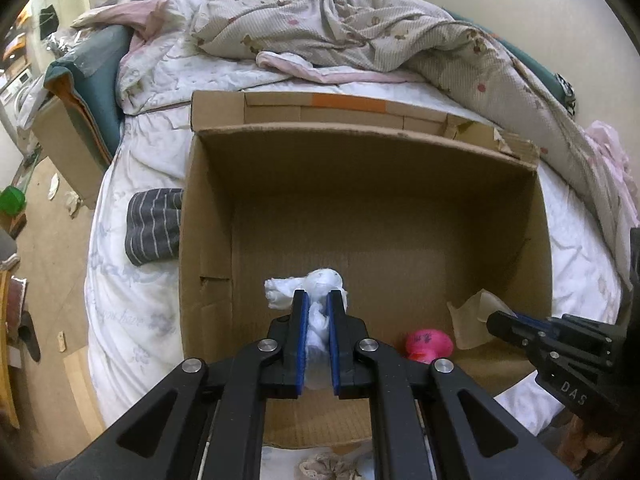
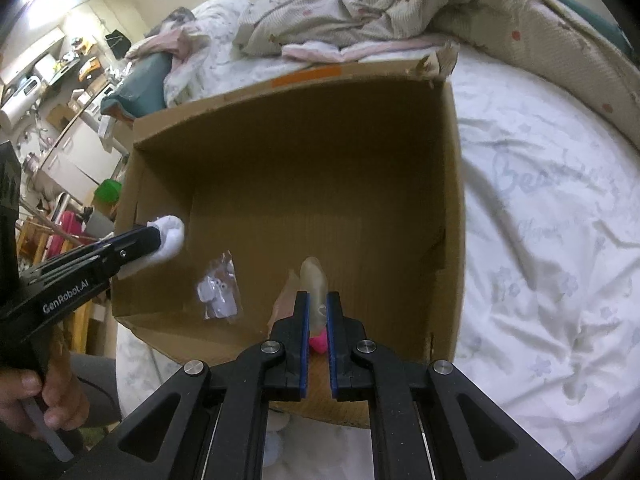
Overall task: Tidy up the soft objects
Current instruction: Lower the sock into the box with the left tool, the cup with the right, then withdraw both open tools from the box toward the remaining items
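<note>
Low in the frame, over the cardboard box (image 1: 208,208), the left tongs (image 1: 318,300) clench a white sock (image 1: 316,280); the right tongs (image 2: 318,300) pinch a translucent beige piece (image 2: 316,280).

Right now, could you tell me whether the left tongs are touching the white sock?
Touching. The left wrist view shows the left tongs clamped on the white sock, blue pads pressing both its sides above the box.

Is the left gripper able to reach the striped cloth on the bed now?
Probably not yet. The left gripper is shut on a white sock over the box, and the box wall stands between it and the striped cloth.
</note>
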`<state>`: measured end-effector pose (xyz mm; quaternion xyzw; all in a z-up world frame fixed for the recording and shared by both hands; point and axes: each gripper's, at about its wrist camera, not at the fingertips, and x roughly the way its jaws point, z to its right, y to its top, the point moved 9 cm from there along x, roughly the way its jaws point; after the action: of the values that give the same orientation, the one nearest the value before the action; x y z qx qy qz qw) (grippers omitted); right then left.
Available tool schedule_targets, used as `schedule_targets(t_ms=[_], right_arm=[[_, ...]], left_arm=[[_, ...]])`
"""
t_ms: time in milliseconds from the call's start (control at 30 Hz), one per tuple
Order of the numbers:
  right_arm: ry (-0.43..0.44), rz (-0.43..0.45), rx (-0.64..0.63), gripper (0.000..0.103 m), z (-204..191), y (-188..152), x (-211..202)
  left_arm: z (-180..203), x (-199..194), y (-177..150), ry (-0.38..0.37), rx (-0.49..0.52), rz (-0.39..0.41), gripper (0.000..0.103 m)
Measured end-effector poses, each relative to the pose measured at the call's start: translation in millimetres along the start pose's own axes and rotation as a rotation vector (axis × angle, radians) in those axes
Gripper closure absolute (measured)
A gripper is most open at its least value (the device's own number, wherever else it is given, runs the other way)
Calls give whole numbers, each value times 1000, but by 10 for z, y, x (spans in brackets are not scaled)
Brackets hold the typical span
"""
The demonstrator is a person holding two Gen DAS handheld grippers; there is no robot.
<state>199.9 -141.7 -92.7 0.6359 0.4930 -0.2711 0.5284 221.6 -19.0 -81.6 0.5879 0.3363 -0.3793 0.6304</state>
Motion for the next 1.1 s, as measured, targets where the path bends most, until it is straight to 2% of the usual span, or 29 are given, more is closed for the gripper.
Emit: schedule_targets(t_ms=[367,567,633,700,733,767,800,867,933,1100], right_arm=[[19,-23,29,94,25,-32,54],[26,-25,39,91,15,-36,50],[49,-27,67,78,6,-35,33],[65,-8,62,72,-29,6,-3],[50,3,48,61,-38,27,-21],[40,15,39,51,-49,45,-41],[42,35,39,35,-56,67,-77],[59,59,57,33,-58,107,-132],[63,73,71,25,-33,131,-160],[61,73,106,22,37,155,-155]], left_arm=[[68,65,-39,8,31,-15,95],[111,69,-85,20,55,-24,88],[127,63,-106,23,60,-21,83],[147,56,-111,24,76,-14,69],[150,53,-110,31,82,-11,64],[149,44,-104,32,81,-7,54],[146,35,-99,32,78,-3,45],[140,1,-78,38,66,9,40],[155,-32,-52,37,70,25,40],[151,-70,1,56,80,44,40]])
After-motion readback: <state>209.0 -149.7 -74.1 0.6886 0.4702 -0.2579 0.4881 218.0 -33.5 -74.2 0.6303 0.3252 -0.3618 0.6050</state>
